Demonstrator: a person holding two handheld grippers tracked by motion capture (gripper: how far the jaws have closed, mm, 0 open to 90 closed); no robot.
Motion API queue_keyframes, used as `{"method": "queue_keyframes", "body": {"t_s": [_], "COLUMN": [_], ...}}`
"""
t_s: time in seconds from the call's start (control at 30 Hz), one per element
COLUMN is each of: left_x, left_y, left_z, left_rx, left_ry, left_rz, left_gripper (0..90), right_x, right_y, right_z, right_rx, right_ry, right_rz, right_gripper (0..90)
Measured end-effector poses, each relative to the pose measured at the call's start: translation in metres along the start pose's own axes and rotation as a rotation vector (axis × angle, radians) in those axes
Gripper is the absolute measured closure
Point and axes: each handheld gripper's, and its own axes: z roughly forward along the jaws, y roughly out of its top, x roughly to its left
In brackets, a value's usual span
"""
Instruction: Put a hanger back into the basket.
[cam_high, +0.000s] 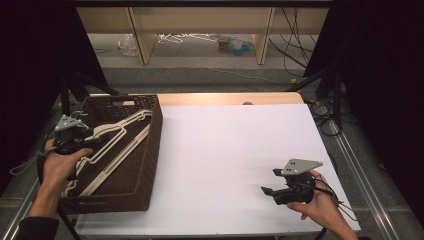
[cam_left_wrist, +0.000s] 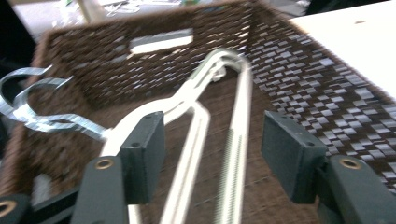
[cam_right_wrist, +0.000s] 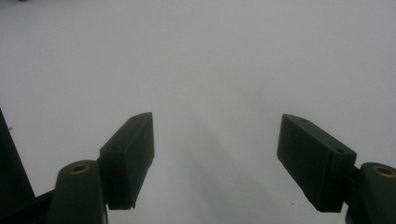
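A dark brown woven basket (cam_high: 155, 131) stands on the left of the white table (cam_high: 235, 150). Several cream plastic hangers (cam_high: 121, 138) lie stacked inside it. My left gripper (cam_high: 98, 141) is over the basket's left side, pointing across the hangers. In the left gripper view its jaws (cam_left_wrist: 212, 140) stand open above the hangers (cam_left_wrist: 239, 140), not pressing on them, and a metal hook (cam_left_wrist: 28, 114) curls at the left against the basket wall (cam_left_wrist: 303, 70). My right gripper (cam_high: 270, 181) rests low over the table's front right, open. Between its jaws (cam_right_wrist: 215, 144) is bare white surface (cam_right_wrist: 210, 56).
Behind the table is a light wooden shelf frame (cam_high: 140, 35) with clutter on the floor under it. Cables (cam_high: 325, 120) trail by the table's right edge. Black curtains flank both sides. A wooden strip (cam_high: 225, 98) edges the table's far side.
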Motion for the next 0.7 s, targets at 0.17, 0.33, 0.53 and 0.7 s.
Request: {"method": "queue_keyframes", "body": {"t_s": [0.17, 0.33, 0.53, 0.7], "left_x": [-0.023, -0.046, -0.080, -0.107], "left_y": [0.008, 0.013, 0.015, 0.014], "left_z": [-0.005, -0.009, -0.015, -0.019], "left_rx": [-0.052, -0.100, -0.136, -0.154], "left_ry": [-0.059, -0.155, -0.243, -0.307], "left_rz": [0.018, 0.012, 0.059, 0.122], "left_gripper": [36.7, 34.6, 32.6, 29.3], "right_x": [-0.001, -0.001, 0.000, 0.000], "right_y": [0.000, 0.000, 0.000, 0.000], "right_z": [0.000, -0.001, 0.000, -0.001], "right_rx": [-0.015, -0.030, -0.039, -0.057], "right_ry": [-0.012, -0.021, -0.022, -0.041], "right_rz": [0.000, -0.003, 0.000, 0.018], "right_gripper": [28.6, 28.6, 28.4, 26.3]}}
